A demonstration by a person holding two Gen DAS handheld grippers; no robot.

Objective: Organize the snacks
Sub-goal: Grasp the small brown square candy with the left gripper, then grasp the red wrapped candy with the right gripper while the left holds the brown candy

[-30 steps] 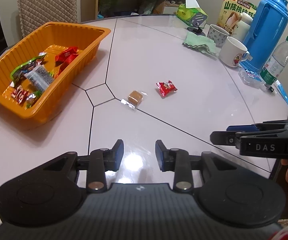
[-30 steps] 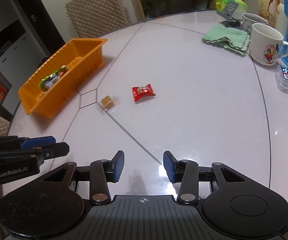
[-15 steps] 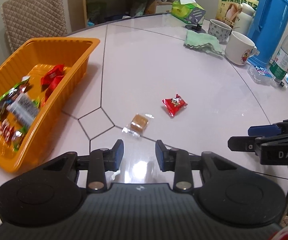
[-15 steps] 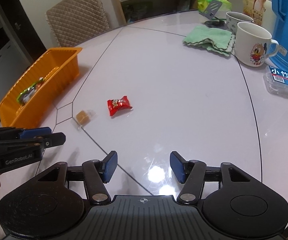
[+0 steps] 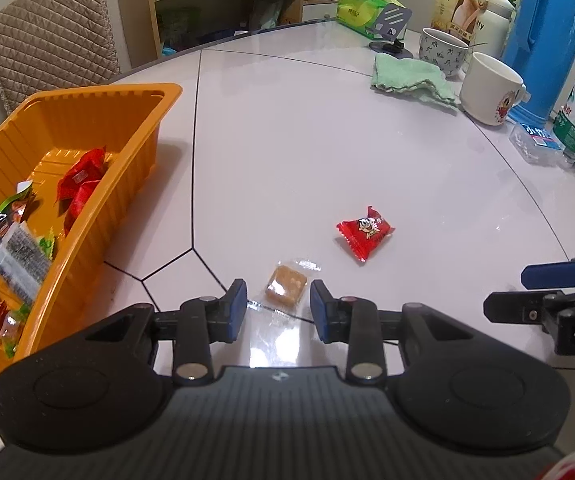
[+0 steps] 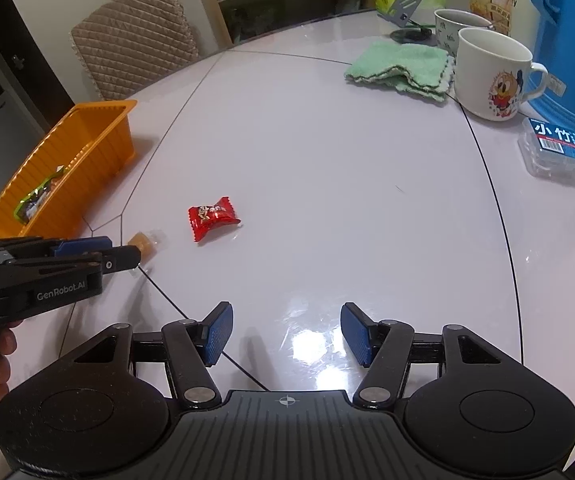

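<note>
L gripper (image 5: pixel 278 300) jaws spread, straddling clear-wrapped brown candy (image 5: pixel 285 291) on table center seam, lined up for pinch. R gripper (image 6: pixel 286 334) spread wide, empty, low over near table edge. Red candy (image 5: pixel 364 230) just beyond; orange tray (image 5: pixel 143 120) w/ snacks at left edge = likely drop spot.

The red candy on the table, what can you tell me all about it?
The red candy is a small, puffy pillow pack in shiny red wrap with a cartoon face and crimped ends. It is sealed and lies flat on the pale table, printed side up. Nothing touches it. A brown sweet in clear wrap lies apart beside it, between the open left tool fingers.
</note>
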